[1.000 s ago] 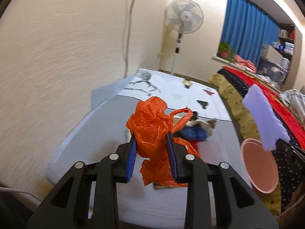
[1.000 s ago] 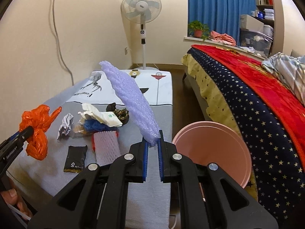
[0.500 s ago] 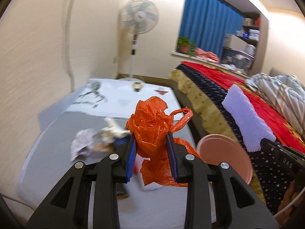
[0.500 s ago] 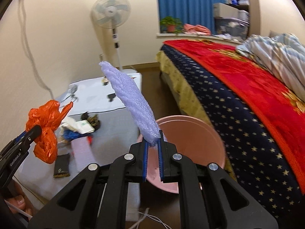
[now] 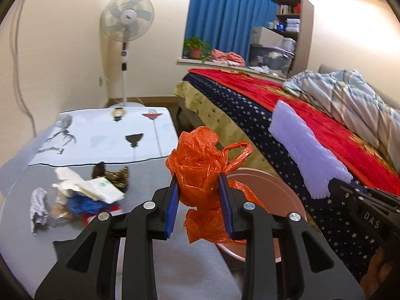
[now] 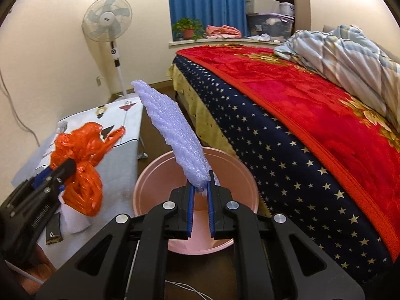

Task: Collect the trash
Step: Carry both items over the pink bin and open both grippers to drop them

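My left gripper is shut on a crumpled orange plastic bag and holds it in the air at the table's right edge, beside the pink bin. It also shows in the right wrist view. My right gripper is shut on a pale purple foam sheet that stands up above the pink bin on the floor. The foam sheet also shows in the left wrist view.
A low grey table carries several pieces of trash, and a black wrapper lies near its front edge. A bed with a red and navy starred blanket stands right of the bin. A standing fan is at the wall.
Both grippers have swung right toward the pink bin with their loads. The foam sheet now hangs over the bin and the orange bag is at the table's edge beside it.
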A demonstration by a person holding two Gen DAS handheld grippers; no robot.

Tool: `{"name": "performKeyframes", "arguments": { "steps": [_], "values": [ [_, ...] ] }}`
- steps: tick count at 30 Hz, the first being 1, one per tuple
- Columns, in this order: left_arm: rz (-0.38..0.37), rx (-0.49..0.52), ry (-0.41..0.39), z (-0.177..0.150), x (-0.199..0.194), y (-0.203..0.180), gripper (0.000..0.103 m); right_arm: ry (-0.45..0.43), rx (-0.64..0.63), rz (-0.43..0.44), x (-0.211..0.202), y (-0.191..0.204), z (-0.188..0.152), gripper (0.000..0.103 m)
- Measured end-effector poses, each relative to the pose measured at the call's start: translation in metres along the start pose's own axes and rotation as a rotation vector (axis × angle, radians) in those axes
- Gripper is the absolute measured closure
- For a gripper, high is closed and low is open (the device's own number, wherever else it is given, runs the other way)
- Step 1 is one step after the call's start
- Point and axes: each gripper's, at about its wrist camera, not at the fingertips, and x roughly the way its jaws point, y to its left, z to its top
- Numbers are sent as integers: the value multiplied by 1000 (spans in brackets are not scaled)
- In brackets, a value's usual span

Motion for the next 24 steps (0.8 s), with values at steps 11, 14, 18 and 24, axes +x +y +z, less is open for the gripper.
{"name": "performKeyframes", "arguments": {
  "steps": [11, 14, 18, 24],
  "values": [
    [-43, 6, 35, -3, 23, -12, 73, 21, 21, -41, 16, -8, -1, 93],
    [-51, 3, 46, -5, 29, -14, 73, 27, 27, -47, 20, -9, -1, 93],
    [-61, 3, 54, -4, 34, -17, 72, 34, 36, -54, 22, -11, -2, 92],
    [-74, -6, 66, -3, 42, -21, 30, 31, 61, -83, 23, -18, -1, 43]
  ]
}}
